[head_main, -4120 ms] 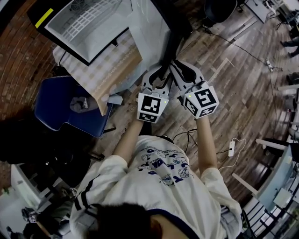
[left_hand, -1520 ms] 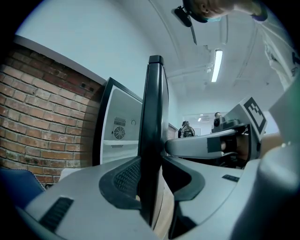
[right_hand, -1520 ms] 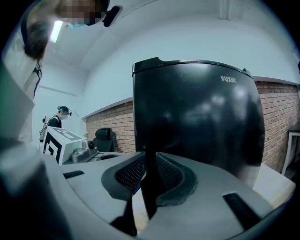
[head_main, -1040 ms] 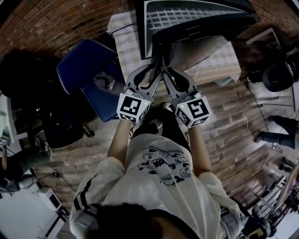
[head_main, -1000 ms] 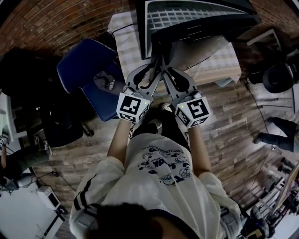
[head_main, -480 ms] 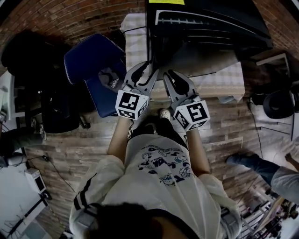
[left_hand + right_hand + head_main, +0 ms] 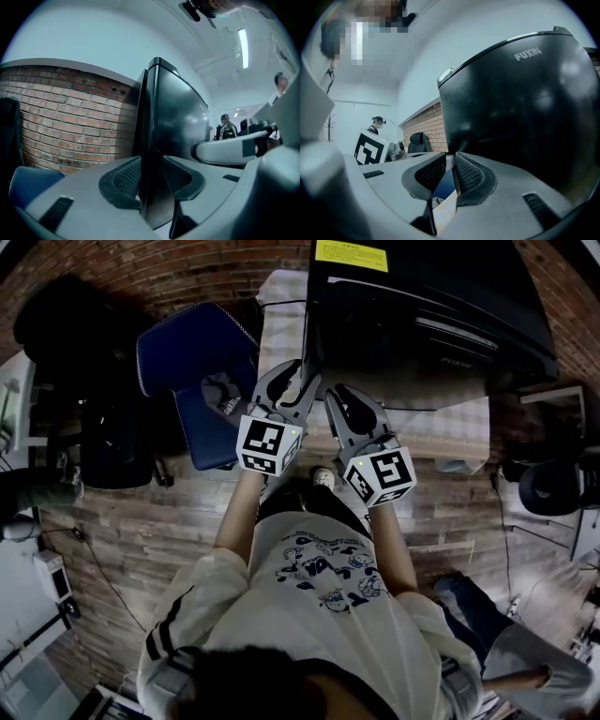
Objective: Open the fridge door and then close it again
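So the black fridge (image 7: 422, 315) sits on a bench (image 7: 277, 324) with a checked cloth over it, at the far side of the head view, and there's a yellow label (image 7: 351, 254) on its top. The person stands right in front of it with both arms held out.

The left tool (image 7: 302, 373) is up at the left edge of the fridge door. In the left gripper view the door's black edge runs straight up between the two pads of that tool (image 7: 152, 180) and fills the gap, so it's grasping the door edge, and the jaws have just been closing on it. Whether the door is fully shut against the body, no view really shows. The brick wall (image 7: 70, 117) is off to the left behind it.

The right tool (image 7: 339, 397) is just right of the left one, near the fridge front but not on it. In its own view it (image 7: 451, 176) is released: the pads stand only a narrow slit apart with nothing in between. The glossy door (image 7: 520, 108) fills the right side, with FUXIN lettering (image 7: 528, 54) near the top.

A blue chair (image 7: 183, 352) stands left of the bench on the wood floor (image 7: 141, 531).
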`<act>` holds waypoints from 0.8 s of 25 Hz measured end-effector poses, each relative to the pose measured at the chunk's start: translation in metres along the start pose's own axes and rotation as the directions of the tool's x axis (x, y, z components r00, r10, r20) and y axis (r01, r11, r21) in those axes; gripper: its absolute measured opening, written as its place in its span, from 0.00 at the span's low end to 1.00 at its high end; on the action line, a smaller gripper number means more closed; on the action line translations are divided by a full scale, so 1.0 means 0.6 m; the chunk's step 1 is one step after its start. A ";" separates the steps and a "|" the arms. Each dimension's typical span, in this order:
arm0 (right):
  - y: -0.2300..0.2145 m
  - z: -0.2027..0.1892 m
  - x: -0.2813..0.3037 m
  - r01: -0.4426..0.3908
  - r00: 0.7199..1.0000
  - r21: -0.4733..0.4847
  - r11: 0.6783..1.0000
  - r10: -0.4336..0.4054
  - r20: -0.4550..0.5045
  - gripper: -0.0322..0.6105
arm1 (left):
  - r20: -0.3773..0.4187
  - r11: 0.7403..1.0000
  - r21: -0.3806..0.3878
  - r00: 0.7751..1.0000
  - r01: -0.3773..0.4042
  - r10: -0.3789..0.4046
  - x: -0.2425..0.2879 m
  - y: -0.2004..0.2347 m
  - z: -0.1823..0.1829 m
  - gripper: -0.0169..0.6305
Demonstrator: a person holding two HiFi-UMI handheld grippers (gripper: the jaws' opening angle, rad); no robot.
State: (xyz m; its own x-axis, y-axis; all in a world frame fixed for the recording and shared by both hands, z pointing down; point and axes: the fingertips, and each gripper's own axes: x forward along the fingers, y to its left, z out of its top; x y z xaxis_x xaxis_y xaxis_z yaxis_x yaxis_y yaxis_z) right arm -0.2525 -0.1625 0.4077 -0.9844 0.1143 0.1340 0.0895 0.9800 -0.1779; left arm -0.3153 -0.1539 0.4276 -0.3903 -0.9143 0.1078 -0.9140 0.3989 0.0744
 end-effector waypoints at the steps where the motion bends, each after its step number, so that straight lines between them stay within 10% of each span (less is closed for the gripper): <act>1: -0.001 0.000 0.002 -0.006 1.000 0.001 1.000 0.006 0.000 0.17 | 0.000 1.000 -0.001 1.000 -0.009 0.009 0.003 0.003 0.000 0.27; 20: -0.041 0.014 0.002 0.011 1.000 -0.013 1.000 -0.010 0.022 0.17 | 0.010 0.983 -0.023 0.983 -0.182 0.182 0.012 0.008 0.006 0.27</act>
State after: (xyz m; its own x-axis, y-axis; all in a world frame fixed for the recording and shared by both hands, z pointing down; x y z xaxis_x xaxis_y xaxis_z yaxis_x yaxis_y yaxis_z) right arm -0.2570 -0.1881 0.4042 -0.9884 0.1004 0.1142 0.0809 0.9832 -0.1638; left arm -0.3226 -0.1588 0.4251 -0.5515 -0.8269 0.1101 -0.8248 0.5602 0.0762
